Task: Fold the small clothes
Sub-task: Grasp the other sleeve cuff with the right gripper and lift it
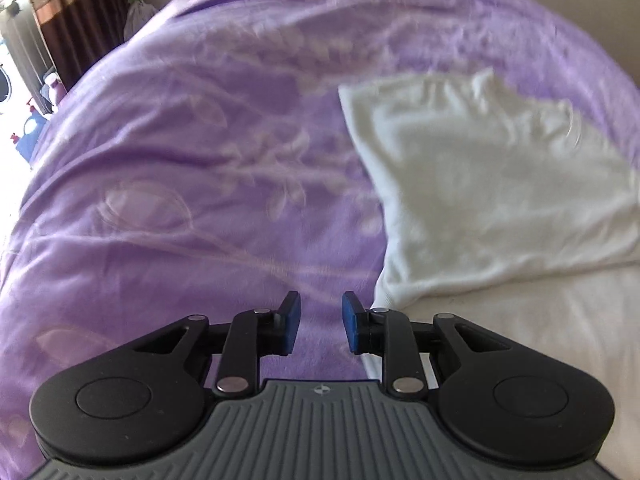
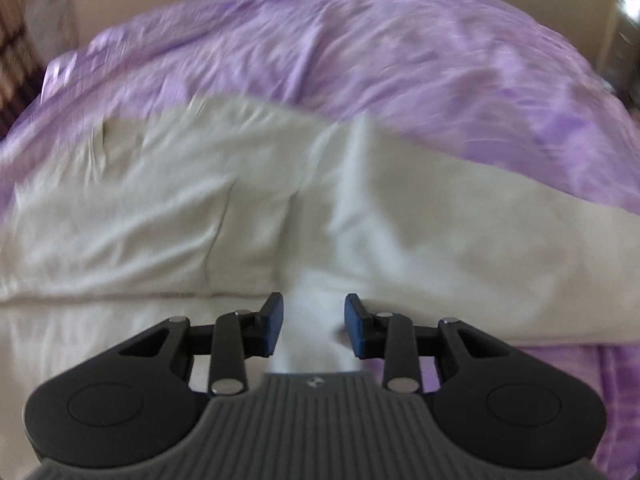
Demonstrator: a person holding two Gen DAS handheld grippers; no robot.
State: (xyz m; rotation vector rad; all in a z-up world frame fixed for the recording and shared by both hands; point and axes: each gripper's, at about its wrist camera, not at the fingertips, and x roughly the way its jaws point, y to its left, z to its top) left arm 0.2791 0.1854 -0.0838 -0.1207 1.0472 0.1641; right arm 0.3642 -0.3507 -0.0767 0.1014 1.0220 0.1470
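A white garment (image 1: pixel 492 184) lies on the purple blanket (image 1: pixel 200 160), to the right in the left wrist view. My left gripper (image 1: pixel 320 322) is open and empty, above the blanket just left of the garment's near corner. In the right wrist view the white garment (image 2: pixel 280 200) spreads across the frame, partly folded with a raised fold in the middle. My right gripper (image 2: pixel 313 325) is open, and a strip of white cloth runs between its blue pads (image 2: pixel 273 326) without being pinched. The view is blurred.
The purple blanket (image 2: pixel 400 60) covers the bed behind the garment. A white sheet (image 1: pixel 540 320) shows at the lower right. A brown curtain (image 1: pixel 76 4) and small items stand at the far left beyond the bed edge.
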